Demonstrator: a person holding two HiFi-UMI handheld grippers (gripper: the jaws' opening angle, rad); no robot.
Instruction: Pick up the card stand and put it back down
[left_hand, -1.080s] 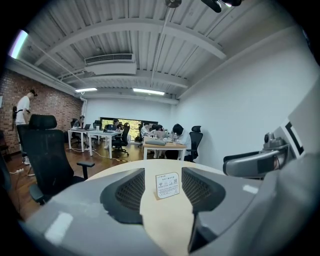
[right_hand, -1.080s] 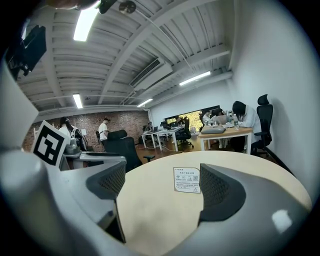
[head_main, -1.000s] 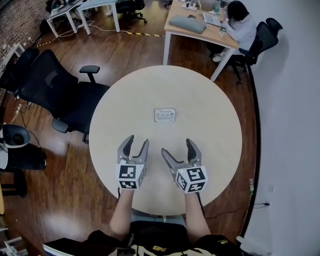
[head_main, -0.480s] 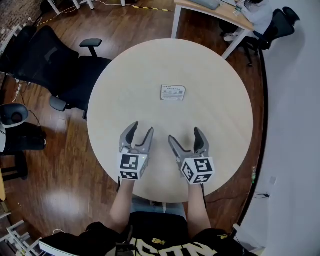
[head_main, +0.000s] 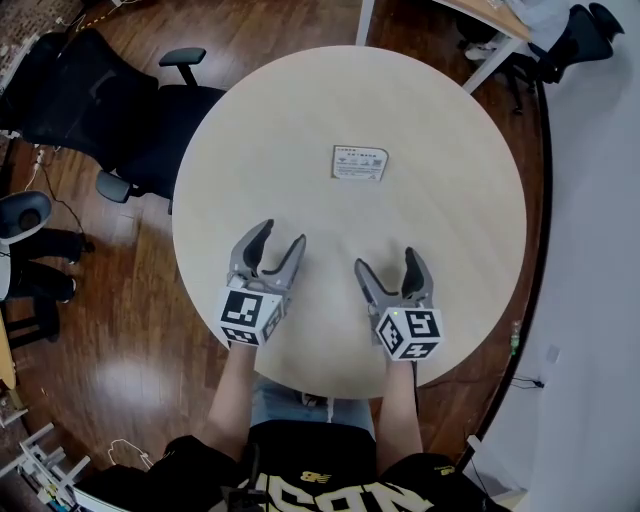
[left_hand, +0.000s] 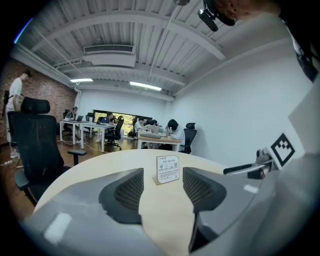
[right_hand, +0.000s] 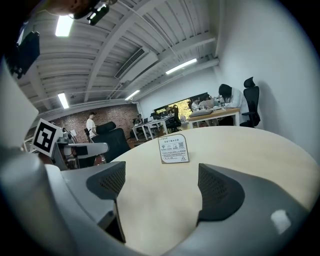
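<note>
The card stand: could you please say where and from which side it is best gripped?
Probably the upright panel's two side edges, approached from the near side: the card stand stands upright on its small base, its broad printed face turned that way.

**Support Surface: Round Table**

The round table (head_main: 300, 150) has a plain, light wood-coloured top and stands on a dark wooden floor (head_main: 130, 340). One item rests directly on the top: a card stand (head_main: 359, 163). It stands upright on a small base, beyond the table's centre toward the far side. Its white printed face points toward the near edge.
</note>
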